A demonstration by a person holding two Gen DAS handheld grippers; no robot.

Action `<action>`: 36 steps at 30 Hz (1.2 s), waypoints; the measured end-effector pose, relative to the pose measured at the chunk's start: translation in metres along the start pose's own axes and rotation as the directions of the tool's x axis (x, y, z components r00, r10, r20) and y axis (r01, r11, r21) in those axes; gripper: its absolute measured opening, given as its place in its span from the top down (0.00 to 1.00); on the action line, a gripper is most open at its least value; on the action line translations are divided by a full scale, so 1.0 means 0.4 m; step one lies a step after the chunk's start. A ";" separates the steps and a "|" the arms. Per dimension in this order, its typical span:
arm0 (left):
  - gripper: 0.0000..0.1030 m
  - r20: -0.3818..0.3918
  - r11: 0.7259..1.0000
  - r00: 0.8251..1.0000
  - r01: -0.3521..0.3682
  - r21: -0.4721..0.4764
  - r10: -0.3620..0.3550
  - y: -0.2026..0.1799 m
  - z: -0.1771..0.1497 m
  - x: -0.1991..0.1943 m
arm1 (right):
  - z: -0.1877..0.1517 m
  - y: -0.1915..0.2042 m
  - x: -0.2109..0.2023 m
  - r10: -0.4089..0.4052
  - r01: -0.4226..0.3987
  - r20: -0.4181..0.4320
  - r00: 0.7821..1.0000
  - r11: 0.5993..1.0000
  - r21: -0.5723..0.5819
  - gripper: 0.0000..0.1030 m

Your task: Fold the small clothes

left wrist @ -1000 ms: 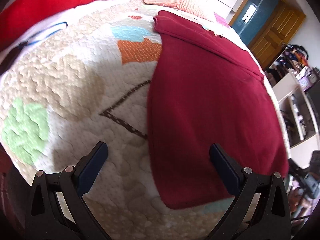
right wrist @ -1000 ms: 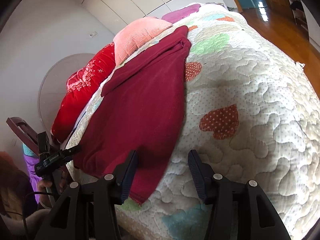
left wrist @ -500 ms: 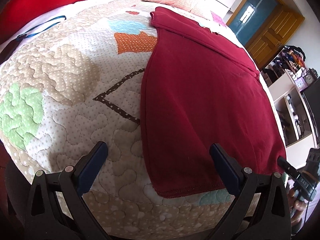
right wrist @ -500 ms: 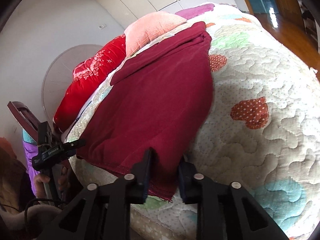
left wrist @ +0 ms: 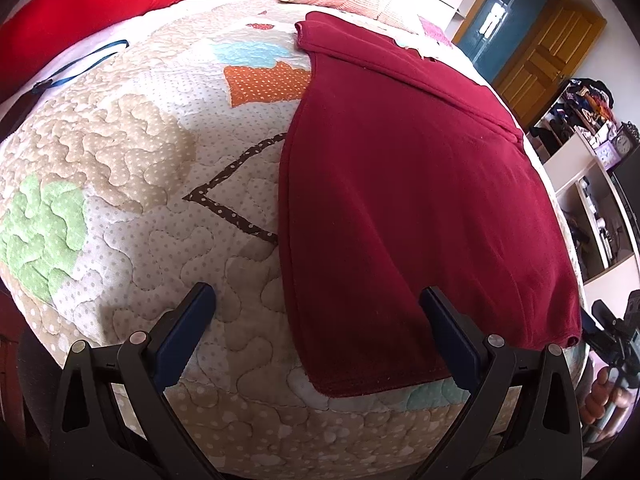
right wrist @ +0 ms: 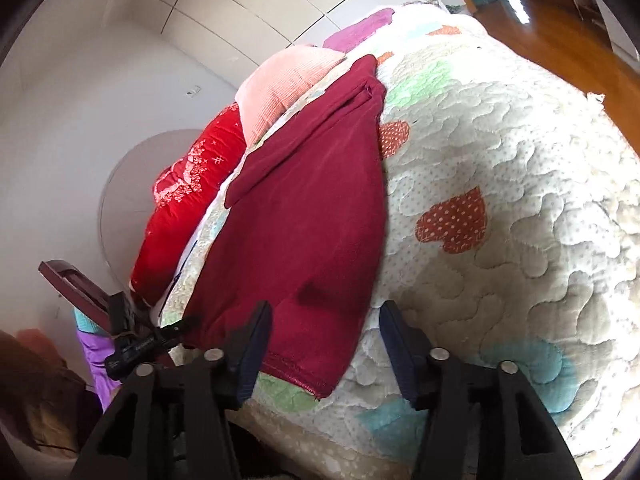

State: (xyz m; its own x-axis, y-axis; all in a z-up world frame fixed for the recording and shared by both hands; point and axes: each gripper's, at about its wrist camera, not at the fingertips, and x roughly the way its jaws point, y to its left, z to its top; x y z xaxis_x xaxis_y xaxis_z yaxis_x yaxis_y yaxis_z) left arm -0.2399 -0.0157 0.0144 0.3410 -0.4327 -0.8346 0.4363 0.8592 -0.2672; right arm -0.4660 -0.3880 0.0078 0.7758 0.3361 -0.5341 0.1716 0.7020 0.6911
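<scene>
A dark red knitted garment [left wrist: 420, 200] lies flat on the cream patchwork quilt [left wrist: 140, 160], its hem at the near edge. The left gripper [left wrist: 316, 320] and right gripper [right wrist: 326, 332] both hover there spread wide, grasping nothing.
</scene>
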 end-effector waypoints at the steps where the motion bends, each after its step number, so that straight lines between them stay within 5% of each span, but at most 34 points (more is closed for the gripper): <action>1: 0.01 -0.001 1.000 1.000 -0.002 0.002 0.002 -0.001 0.000 0.002 | -0.003 0.007 0.002 0.001 -0.002 -0.008 1.000 1.000 -0.020 0.47; 8: 0.01 -0.010 1.000 1.000 -0.008 0.008 0.008 -0.004 0.005 0.009 | -0.028 0.062 0.066 0.022 -0.032 -0.080 0.997 0.992 -0.120 0.47; 12: 0.01 -0.017 1.000 1.000 -0.008 0.017 0.008 -0.003 0.008 0.012 | -0.042 0.099 0.099 0.035 -0.062 -0.136 0.990 0.978 -0.200 0.56; 31: 0.01 -0.015 0.999 0.999 -0.028 0.038 0.029 -0.011 0.006 0.020 | -0.019 0.075 0.077 0.075 -0.081 -0.073 0.994 0.993 -0.086 0.50; 36: 0.01 -0.011 0.999 0.999 0.030 -0.027 -0.030 0.019 0.013 0.009 | 0.003 0.044 0.060 0.098 -0.100 -0.049 0.994 0.995 -0.031 0.36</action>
State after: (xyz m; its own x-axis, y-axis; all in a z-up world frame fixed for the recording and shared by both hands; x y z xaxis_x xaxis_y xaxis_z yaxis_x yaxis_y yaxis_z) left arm -0.2310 -0.0124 0.0119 0.3182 -0.4554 -0.8314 0.4237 0.8529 -0.3050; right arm -0.4437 -0.3683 0.0079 0.7584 0.4335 -0.4868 0.0744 0.6844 0.7253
